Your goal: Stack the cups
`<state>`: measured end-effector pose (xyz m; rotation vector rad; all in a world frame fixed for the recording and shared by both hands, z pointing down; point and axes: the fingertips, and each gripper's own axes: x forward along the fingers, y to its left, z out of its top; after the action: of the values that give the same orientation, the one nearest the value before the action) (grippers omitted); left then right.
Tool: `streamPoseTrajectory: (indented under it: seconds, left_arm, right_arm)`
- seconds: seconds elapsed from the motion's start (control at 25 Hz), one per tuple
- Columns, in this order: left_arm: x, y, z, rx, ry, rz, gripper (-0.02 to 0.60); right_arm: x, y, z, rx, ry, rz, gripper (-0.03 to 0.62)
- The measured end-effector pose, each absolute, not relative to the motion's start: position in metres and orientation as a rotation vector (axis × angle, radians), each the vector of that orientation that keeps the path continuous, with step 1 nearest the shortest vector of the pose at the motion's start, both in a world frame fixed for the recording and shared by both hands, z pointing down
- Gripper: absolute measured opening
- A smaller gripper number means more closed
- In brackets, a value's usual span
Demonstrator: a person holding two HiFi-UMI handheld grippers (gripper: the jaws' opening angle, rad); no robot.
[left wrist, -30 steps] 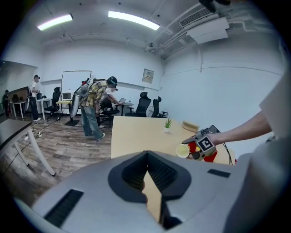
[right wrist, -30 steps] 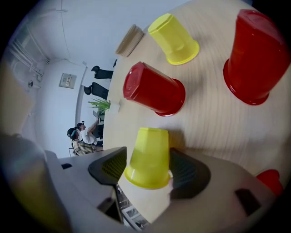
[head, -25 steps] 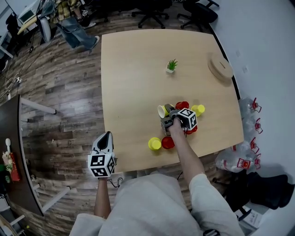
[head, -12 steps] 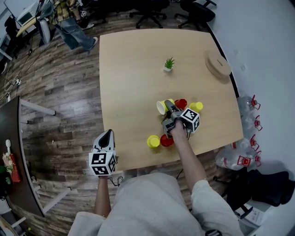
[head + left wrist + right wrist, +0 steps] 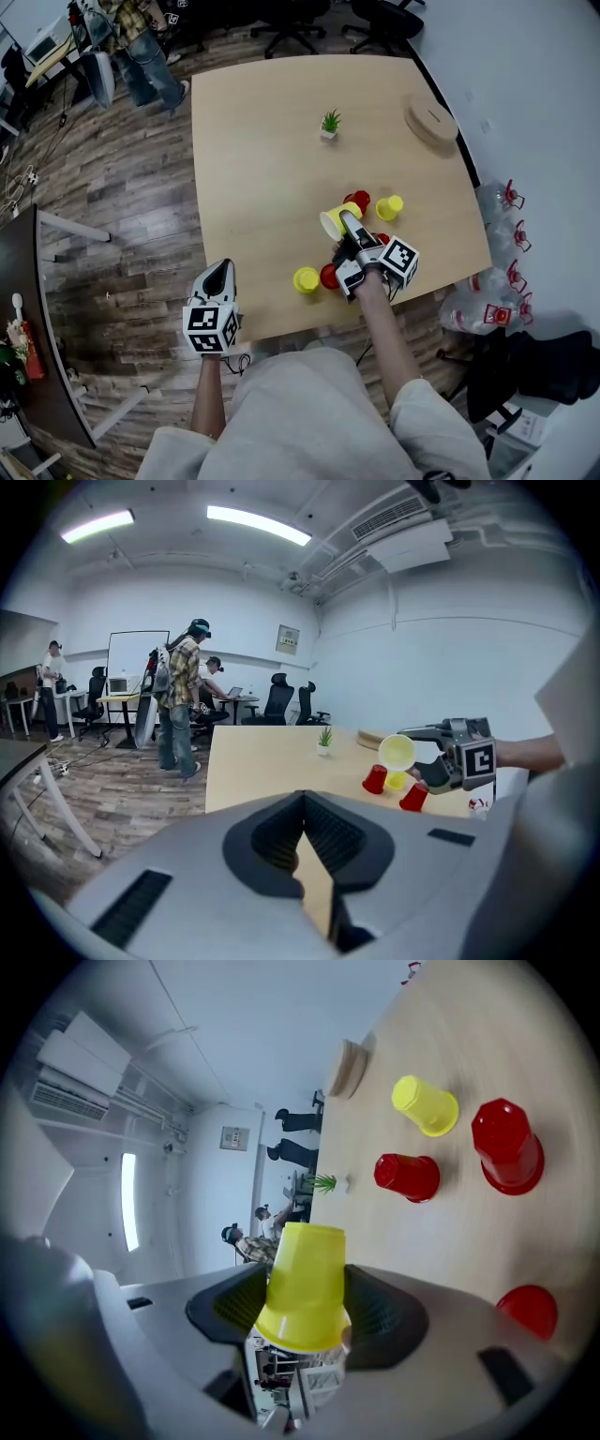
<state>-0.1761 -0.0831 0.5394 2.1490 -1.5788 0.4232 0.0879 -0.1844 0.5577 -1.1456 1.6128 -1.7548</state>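
Gripping the probably light, crushable yellow cup across its sides, right tongs need gentle pressure; left tongs closed, empty.

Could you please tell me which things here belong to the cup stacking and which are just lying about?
Part of the job:
- yellow cup, held in the right gripper
- red cups on the table
- other yellow cups on the table

Just lying about:
- small potted plant
- round wooden board
- plastic bottles on the floor
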Motion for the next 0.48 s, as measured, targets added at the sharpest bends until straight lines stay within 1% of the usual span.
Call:
streamPoseTrajectory:
  seconds: [0.16,0.32,0.48]
  left_arm:
    - [-0.168,-0.081,0.537,2.171,-1.562,0.428,0.011]
    - [-0.161,-0.079,0.535,2.192,-1.545,0.433,0.011]
    - [-0.148,-0.077,0.536,2.212,-1.517,0.448,0.011]
  right_arm:
    - [0.092,-0.167,0.539,-1.251,1.911,-1.586,0.258]
    - [0.099,-0.153,0.521,-1.476,2.297,-1.226,0.257]
    - [0.106,-0.139,0.514,-1.587,2.476,-0.957,0.258]
